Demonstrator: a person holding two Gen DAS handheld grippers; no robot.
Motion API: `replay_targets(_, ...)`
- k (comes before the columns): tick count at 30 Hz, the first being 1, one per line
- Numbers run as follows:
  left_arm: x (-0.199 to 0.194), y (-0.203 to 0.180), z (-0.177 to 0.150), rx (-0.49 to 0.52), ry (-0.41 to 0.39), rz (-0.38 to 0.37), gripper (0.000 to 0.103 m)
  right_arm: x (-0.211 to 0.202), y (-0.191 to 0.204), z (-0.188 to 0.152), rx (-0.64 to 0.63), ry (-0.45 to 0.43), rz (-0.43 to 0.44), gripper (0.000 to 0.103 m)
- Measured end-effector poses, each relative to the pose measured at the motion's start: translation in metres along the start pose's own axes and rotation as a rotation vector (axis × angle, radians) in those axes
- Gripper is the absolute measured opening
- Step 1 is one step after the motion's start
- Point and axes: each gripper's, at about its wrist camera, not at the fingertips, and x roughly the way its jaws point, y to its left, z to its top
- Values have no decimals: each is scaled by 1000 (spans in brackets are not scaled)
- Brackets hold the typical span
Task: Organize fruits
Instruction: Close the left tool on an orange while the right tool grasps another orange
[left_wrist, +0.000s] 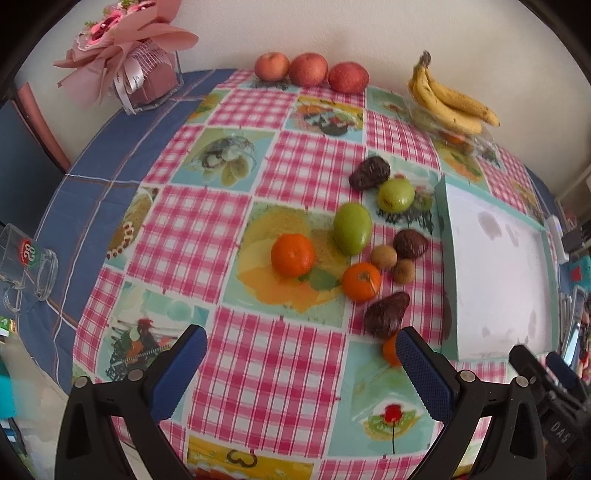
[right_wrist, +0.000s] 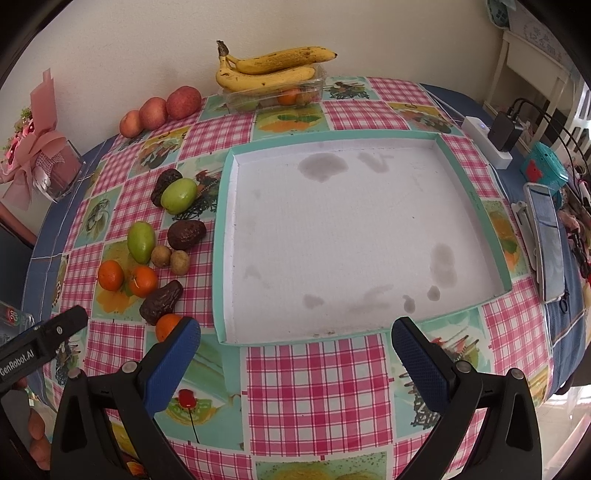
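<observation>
A cluster of loose fruit lies on the checked tablecloth: oranges (left_wrist: 293, 254) (right_wrist: 110, 275), green fruits (left_wrist: 352, 228) (right_wrist: 141, 236), dark brown avocados (left_wrist: 386, 315) (right_wrist: 161, 302) and small brown kiwis (left_wrist: 383, 256) (right_wrist: 180, 262). To their right sits a shallow teal-rimmed tray (right_wrist: 224, 236) (left_wrist: 445, 229) with a stained white floor and nothing in it. My left gripper (left_wrist: 301, 345) is open, hovering near the table's front edge just short of the fruit. My right gripper (right_wrist: 295, 334) is open too, in front of the tray's near rim.
Three red apples (left_wrist: 308, 70) (right_wrist: 160, 110) line the back wall. Bananas (left_wrist: 448, 98) (right_wrist: 269, 70) rest on a clear plastic punnet (right_wrist: 273, 96). A pink bouquet (left_wrist: 122, 48) and glass mug (left_wrist: 26, 269) stand left. A phone (right_wrist: 546, 236), power strip (right_wrist: 487, 142) and teal box (right_wrist: 543, 171) lie right.
</observation>
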Motion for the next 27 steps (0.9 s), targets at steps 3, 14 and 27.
replay_targets(3,-2,4,7,-24,-32,5,103,3,4,4,-3,-9,35,103)
replay_targets(14,4,24,35,-98,-54,-23,103,7,40,19,-74,-32,105,99)
replay_targets(27,9,17,68,-111,-88,-37,103,20,83,44,-99,-9,200,99)
